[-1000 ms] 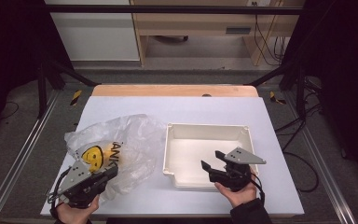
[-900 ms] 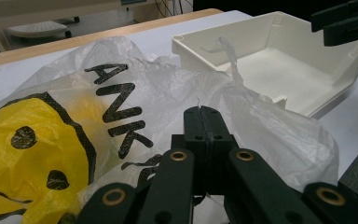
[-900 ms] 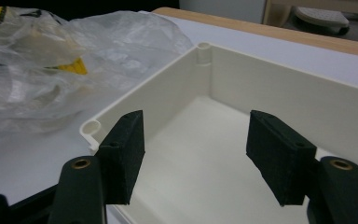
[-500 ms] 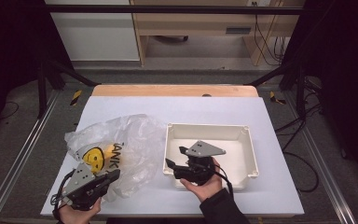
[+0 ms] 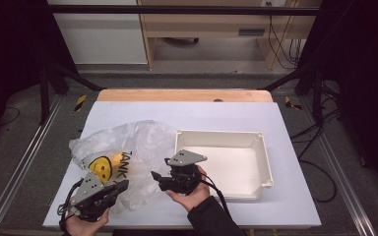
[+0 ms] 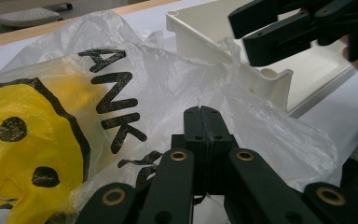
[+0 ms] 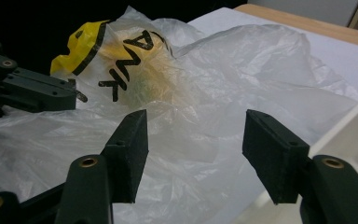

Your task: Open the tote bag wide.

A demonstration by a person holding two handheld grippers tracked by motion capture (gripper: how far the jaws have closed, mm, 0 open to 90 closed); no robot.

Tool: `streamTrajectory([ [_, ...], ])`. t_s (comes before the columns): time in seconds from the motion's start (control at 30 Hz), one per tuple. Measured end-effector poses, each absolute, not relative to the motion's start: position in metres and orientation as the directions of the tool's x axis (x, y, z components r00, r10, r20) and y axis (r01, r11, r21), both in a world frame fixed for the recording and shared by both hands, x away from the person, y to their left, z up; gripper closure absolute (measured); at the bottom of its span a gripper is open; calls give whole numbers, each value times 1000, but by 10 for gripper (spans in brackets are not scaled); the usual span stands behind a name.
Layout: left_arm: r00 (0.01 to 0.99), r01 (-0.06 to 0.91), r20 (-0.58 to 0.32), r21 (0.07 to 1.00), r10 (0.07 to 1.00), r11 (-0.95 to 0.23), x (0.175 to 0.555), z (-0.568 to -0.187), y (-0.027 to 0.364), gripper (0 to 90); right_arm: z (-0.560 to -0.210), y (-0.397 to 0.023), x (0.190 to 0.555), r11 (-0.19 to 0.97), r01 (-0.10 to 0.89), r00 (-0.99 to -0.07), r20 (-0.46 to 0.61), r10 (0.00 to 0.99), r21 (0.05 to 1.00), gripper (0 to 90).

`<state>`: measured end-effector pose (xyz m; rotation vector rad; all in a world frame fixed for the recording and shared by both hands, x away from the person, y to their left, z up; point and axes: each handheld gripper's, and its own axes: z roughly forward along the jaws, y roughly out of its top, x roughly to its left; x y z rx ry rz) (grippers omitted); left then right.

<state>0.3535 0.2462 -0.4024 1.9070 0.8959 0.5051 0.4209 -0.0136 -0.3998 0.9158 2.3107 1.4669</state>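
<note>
The right gripper (image 5: 153, 176) has been sliding from the tray (image 5: 261, 147) toward the plastic bag (image 5: 138, 142), its jaws just closing slightly yet gaping empty. The left gripper (image 5: 123, 185) is pinching the bag's film, whose contents are blurring behind yellow print.

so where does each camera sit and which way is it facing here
High view: above the person's side, looking forward and down on the table; both hands show, left gripper, right gripper.
Left gripper view: rides the left gripper, jaws shut on the plastic bag, facing the white tray.
Right gripper view: rides the right gripper, jaws open, facing the bag.
Shared: both gripper views show the bag and each other's gripper.
</note>
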Motion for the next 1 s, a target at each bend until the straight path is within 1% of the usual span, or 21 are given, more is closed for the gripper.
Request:
streamTrajectory([
  [0.07,648,377,-23,878,761,-294,354,-403,246,900,-404,-9,424,308,377,-775,116,621,873,430],
  [0.1,648,377,-23,878,761,-294,354,-403,246,900,-405,-7,426,315,382,-778,119,617,869,455],
  [0.2,648,380,-26,877,761,-294,354,-403,247,900,-409,-3,427,326,385,-790,127,599,864,613],
  [0.33,649,383,-26,875,761,-297,355,-404,246,900,-408,-4,429,324,385,-799,136,586,864,858],
  [0.37,649,385,-27,874,760,-297,355,-404,246,899,-407,-5,429,323,387,-801,141,582,864,900],
  [0.47,649,392,-35,871,760,-295,356,-405,246,896,-403,-7,429,317,391,-801,150,580,864,900],
  [0.53,645,396,-36,870,763,-293,356,-405,246,877,-401,-9,429,315,391,-803,153,576,865,900],
  [0.67,644,406,-52,868,763,-284,358,-406,245,750,-393,-9,427,298,370,-805,143,576,880,900],
  [0.83,633,394,-57,882,772,-258,357,-402,243,537,-382,-7,427,282,349,-806,132,577,894,900],
  [1.0,637,352,-45,905,770,-238,351,-386,238,411,-375,-5,427,275,333,-800,116,588,902,900],
])
